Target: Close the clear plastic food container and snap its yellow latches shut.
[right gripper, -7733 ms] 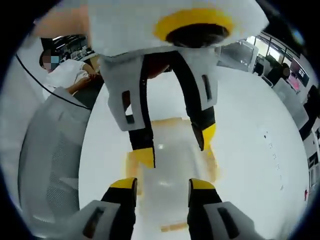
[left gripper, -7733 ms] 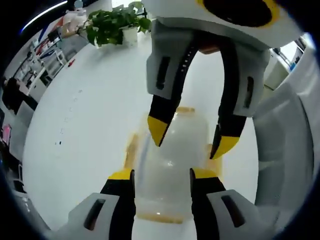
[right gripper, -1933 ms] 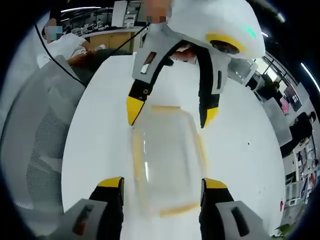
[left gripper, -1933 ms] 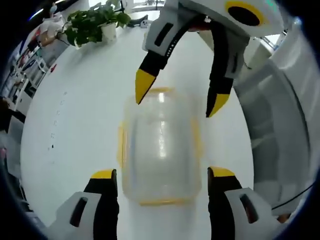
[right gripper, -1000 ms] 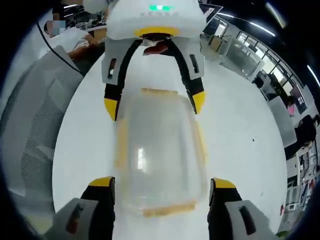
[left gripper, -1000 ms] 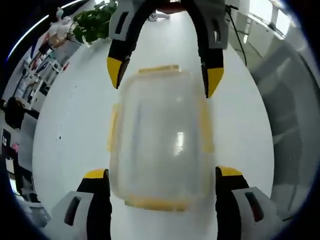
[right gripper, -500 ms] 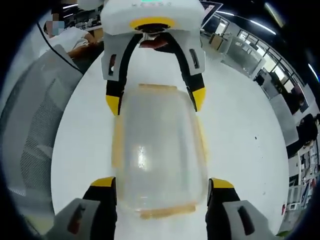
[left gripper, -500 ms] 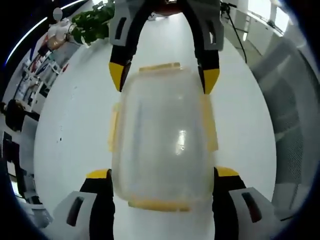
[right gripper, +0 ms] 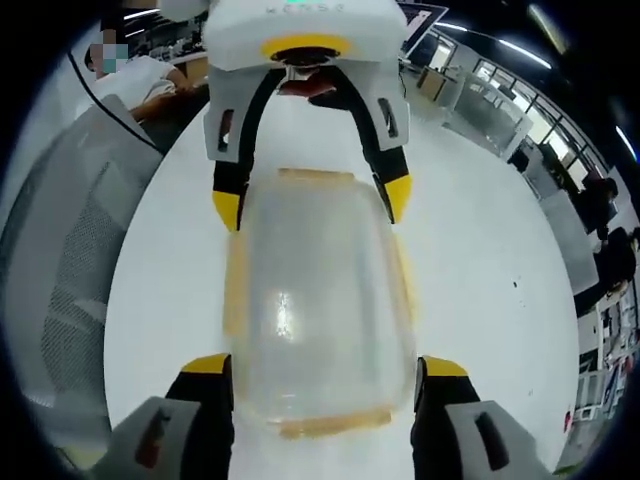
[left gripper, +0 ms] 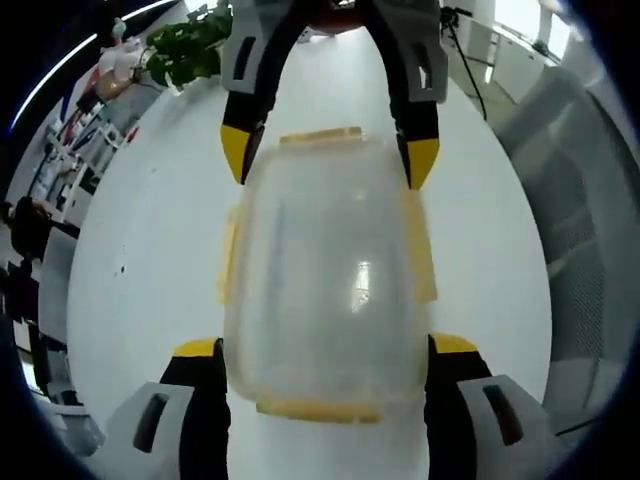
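A lidded container (left gripper: 325, 280) lies on a white surface (left gripper: 150, 240), long axis running from one hand-held gripper to the other, its yellow latches (left gripper: 420, 255) on all four sides. The left hand-held gripper (left gripper: 325, 350), jaws spread wide, straddles the 6 o'clock end; the right hand-held gripper (left gripper: 328, 160), equally wide apart, straddles the 12 o'clock end. Neither is clamped on anything. A plant (left gripper: 190, 45) stands at 11 o'clock.
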### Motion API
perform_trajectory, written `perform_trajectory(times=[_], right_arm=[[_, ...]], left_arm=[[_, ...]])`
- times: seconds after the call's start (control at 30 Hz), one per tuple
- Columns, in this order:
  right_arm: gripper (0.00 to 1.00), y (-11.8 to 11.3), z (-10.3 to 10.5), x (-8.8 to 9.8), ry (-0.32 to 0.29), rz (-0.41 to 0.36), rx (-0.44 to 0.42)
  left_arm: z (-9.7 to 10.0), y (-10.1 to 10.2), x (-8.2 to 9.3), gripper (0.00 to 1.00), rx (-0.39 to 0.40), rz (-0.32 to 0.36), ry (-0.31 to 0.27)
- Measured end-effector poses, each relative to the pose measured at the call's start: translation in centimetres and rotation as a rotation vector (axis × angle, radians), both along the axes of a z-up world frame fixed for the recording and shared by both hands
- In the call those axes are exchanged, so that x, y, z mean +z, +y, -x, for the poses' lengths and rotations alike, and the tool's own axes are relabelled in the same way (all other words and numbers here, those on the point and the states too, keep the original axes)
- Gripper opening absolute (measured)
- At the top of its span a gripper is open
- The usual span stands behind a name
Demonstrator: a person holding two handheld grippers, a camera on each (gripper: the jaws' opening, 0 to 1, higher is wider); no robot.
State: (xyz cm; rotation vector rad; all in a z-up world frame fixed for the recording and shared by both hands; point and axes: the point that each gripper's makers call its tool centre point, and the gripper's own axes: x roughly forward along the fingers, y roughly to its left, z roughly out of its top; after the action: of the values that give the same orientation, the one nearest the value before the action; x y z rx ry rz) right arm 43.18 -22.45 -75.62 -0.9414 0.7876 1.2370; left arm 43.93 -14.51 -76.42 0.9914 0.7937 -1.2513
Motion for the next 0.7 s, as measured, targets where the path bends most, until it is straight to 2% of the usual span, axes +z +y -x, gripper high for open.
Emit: perform_trajectory(times=[0.4,0.7], right_arm=[[0.72,3.3,-0.7,0.0,0.0,-0.013,0.001],[0.72,4.6,-1.6,0.0,0.0,-0.019,0.004]], left_arm=[[-0.7,3.4,-0.1,0.79,0.004,-0.032,-0.004],[-1.6,4.8,-0.1,0.79,0.005,-0.029,-0.001]])
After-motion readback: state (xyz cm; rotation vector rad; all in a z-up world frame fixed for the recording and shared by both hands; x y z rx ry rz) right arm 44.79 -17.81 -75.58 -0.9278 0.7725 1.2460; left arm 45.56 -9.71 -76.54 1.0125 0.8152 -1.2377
